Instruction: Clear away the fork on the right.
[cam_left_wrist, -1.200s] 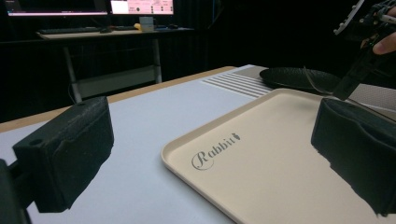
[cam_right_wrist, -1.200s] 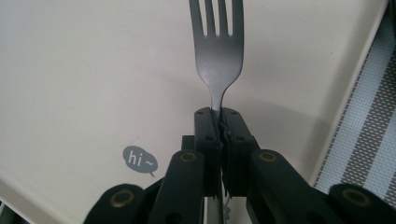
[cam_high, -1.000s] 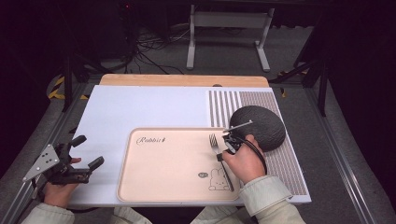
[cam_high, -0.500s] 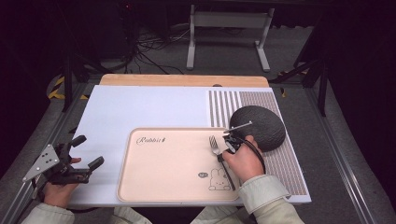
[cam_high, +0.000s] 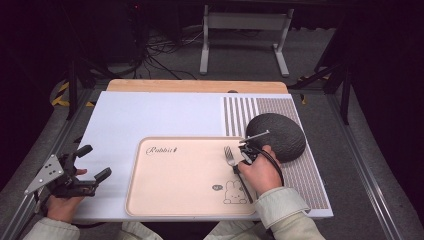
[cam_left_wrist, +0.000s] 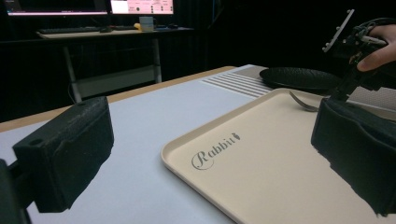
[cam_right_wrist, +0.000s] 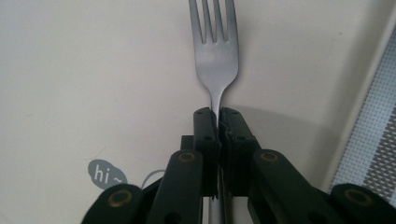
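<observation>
My right hand-held gripper (cam_right_wrist: 218, 122) is clamping the fork (cam_right_wrist: 214, 42) by its neck, tines pointing straight ahead over the tray (cam_high: 175, 195); my left hand-held gripper (cam_high: 95, 162) is resting open, well apart.

Your fork (cam_right_wrist: 213, 51) is brushed metal with a dull satin sheen. Your right claw (cam_right_wrist: 218, 122) is matt black plastic with brass-looking pivot pins. The tray (cam_high: 175, 200) is smooth cream plastic, matt. The plate (cam_high: 280, 132) is dark with a rough, textured face. The counter (cam_high: 150, 115) has a smooth white matt sheet over a wood edge.
</observation>
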